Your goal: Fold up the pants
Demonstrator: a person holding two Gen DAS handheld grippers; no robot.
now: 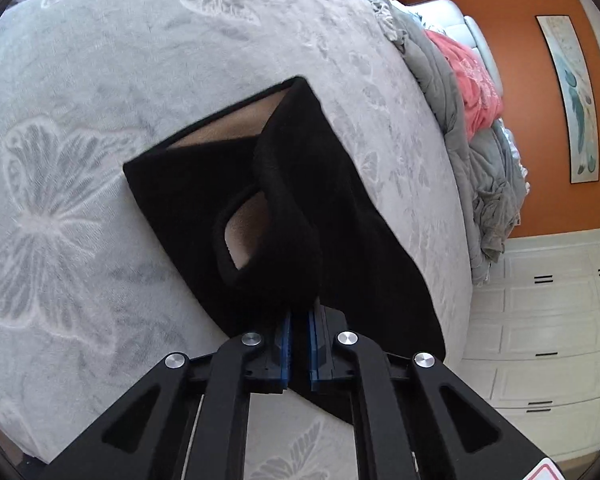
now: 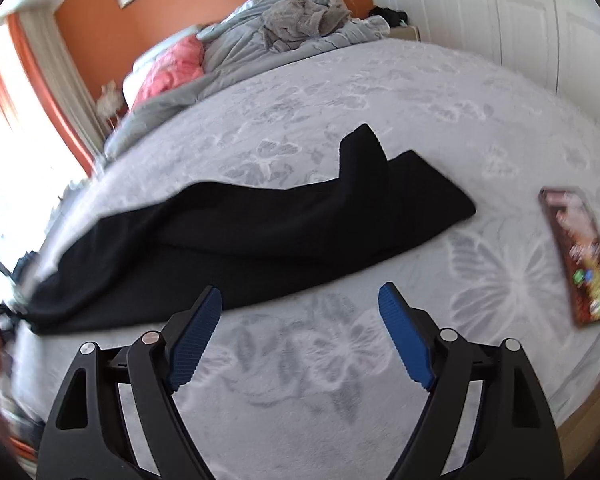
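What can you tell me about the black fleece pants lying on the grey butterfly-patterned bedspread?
The black fleece pants look soft and fuzzy, with a pale beige lining showing inside the openings at one end. They lie stretched out across the grey butterfly-patterned bedspread, partly folded lengthwise, one layer over another, with a corner sticking up at the far end. The left gripper is shut on a raised fold of the fabric. The right gripper hangs open just in front of the pants' near edge, touching nothing.
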